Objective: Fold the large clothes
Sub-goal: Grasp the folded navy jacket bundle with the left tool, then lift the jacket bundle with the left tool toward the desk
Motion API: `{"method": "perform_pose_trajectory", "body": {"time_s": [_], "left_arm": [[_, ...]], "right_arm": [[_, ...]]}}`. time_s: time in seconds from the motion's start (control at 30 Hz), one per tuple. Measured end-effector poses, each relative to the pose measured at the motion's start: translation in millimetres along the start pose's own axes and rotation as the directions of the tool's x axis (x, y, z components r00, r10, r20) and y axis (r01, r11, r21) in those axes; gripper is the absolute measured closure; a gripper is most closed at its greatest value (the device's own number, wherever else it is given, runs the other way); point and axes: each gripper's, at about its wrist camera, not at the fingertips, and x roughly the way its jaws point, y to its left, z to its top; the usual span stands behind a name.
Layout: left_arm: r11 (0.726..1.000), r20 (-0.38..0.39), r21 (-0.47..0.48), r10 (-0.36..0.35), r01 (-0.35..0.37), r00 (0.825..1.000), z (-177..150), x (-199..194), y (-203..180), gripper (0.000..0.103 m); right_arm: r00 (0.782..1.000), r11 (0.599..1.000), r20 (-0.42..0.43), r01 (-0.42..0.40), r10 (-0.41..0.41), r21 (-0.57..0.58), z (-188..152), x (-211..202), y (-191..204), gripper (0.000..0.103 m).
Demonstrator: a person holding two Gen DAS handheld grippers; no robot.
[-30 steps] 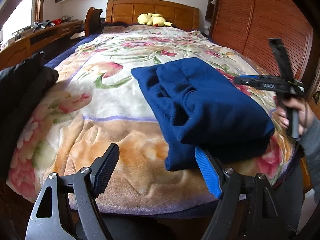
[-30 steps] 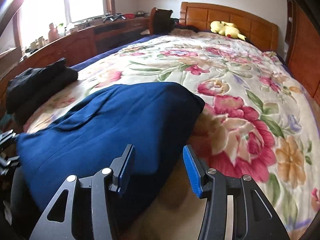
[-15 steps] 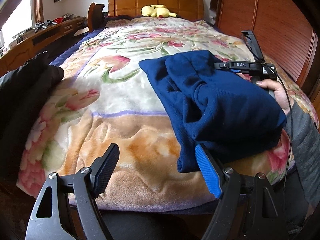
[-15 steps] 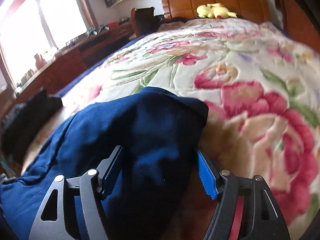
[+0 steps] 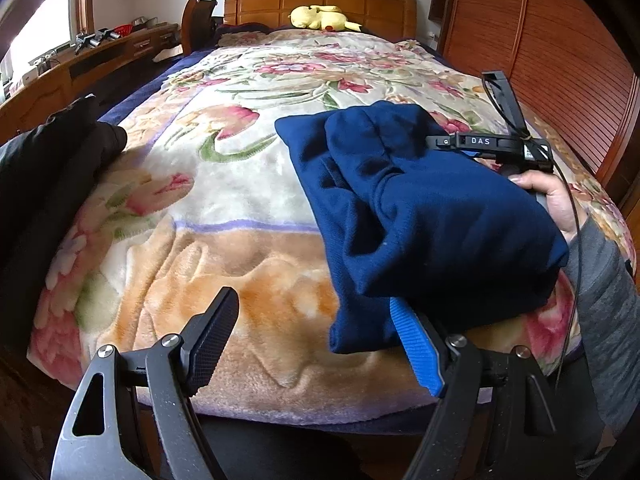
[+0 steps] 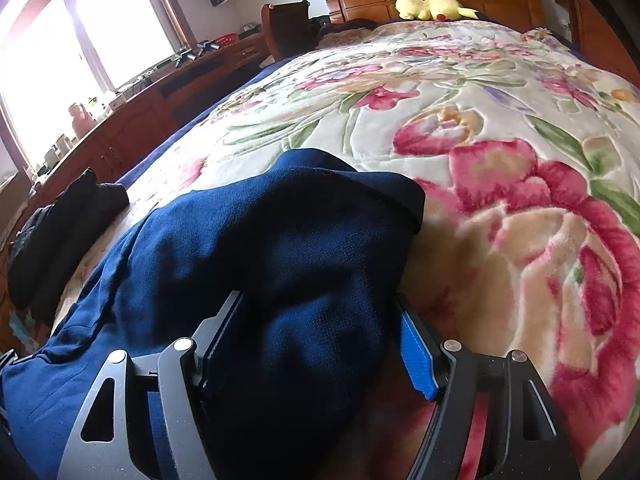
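Navy blue garment (image 5: 420,208) — blanket (image 5: 224,184) cream, with pink flowers, green leaves.

Matt navy knit garment (image 5: 432,216), plush floral blanket (image 5: 208,200), glossy wooden headboard (image 5: 320,4)

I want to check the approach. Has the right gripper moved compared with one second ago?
Yes. The right gripper went forward onto the blue garment, which now fills the gap between its fingers; in the left view it came closer to the bed.
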Motion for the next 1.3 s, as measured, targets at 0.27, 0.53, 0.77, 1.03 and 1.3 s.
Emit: {"method": "perform_pose_trajectory", "body": {"time_s": [0.27,0.53,0.77,1.03,1.3], "left_arm": [[0.996,-0.025,-0.048,-0.08,0.079,0.996,-8,9,-7,0.032],[0.988,-0.019,-0.067,-0.144,0.142,0.989,-10,9,-11,0.065],[0.975,0.059,-0.078,-0.203,0.207,0.977,-5,-4,-7,0.088],[0.973,0.143,-0.004,-0.226,0.229,0.963,13,-25,8,0.092],[0.98,0.239,0.009,-0.193,0.196,0.952,28,-46,50,0.093]], "right_arm": [[1.0,1.0,-0.01,-0.029,0.029,0.011,-2,-1,-3,0.03],[0.997,0.997,-0.043,-0.066,0.068,0.047,-2,2,-9,0.032],[0.995,0.996,0.039,-0.087,0.087,0.009,-4,-16,1,0.084],[0.984,0.998,0.168,-0.056,0.06,-0.025,-8,-68,33,0.091],[0.979,0.997,0.202,0.015,0.001,-0.077,0,-96,87,0.092]]}}
